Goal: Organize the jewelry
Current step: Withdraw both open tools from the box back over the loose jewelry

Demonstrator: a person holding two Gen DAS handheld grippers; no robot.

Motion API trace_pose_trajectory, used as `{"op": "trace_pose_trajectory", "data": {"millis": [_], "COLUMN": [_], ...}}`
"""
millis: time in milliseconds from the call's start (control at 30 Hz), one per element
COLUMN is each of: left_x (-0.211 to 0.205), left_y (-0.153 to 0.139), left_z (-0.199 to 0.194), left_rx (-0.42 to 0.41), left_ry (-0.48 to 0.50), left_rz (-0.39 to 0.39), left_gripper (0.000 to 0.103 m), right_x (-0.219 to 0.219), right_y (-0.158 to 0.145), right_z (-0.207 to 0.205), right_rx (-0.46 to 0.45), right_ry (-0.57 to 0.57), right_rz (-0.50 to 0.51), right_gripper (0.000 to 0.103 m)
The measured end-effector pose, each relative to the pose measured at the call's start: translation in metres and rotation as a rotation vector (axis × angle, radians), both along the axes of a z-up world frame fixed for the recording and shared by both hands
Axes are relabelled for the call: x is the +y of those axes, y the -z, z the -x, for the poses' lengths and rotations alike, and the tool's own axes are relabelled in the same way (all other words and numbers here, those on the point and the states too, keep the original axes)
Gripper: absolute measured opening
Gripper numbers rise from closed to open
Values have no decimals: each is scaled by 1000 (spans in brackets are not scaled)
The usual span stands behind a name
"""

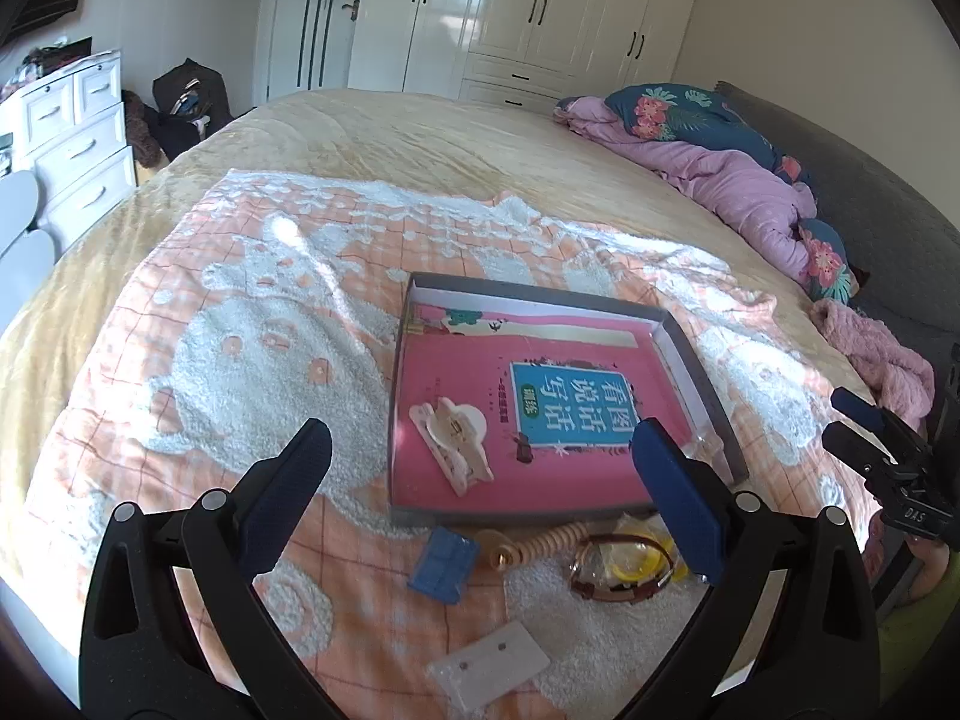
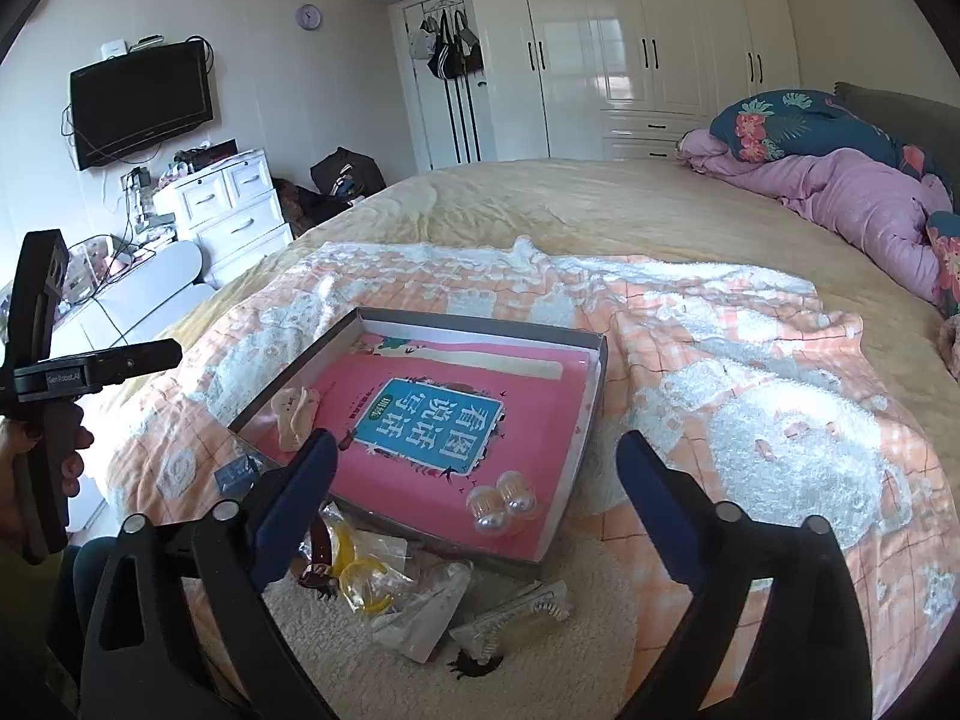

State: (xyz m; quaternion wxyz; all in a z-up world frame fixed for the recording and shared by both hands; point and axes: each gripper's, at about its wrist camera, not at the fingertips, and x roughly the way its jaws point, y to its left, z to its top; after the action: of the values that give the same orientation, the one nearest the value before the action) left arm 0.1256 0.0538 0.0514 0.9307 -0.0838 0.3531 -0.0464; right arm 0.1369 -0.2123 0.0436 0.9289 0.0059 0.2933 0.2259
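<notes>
A shallow grey box lies on the blanket with a pink book flat inside it. A cream hair clip rests on the book at the box's near left, and two pearl bobbles sit at its near right corner. My left gripper hovers open above the box's front, nothing between its fingers. My right gripper is also open and empty, above the near edge of the box. Loose pieces lie in front: a blue item, a beige coil, a brown bracelet with yellow rings, an earring card.
The orange-and-white blanket covers a beige bed. Clear packets lie near the front edge. A pink quilt and floral pillow are heaped far right. White drawers and a wall TV stand at left. A hand holds the left tool.
</notes>
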Motion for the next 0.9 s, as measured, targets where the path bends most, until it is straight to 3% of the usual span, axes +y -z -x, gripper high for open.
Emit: {"op": "trace_pose_trajectory", "data": {"millis": [900], "left_x": [-56], "left_y": [51], "left_z": [52], "left_rx": [117], "left_ry": [135], "left_rz": [-41], "left_gripper": [94], "right_x": [11], "right_y": [43], "right_z": [52], "right_rx": [127], "right_ry": [-77], "right_rz": [57], "right_gripper": [98]}}
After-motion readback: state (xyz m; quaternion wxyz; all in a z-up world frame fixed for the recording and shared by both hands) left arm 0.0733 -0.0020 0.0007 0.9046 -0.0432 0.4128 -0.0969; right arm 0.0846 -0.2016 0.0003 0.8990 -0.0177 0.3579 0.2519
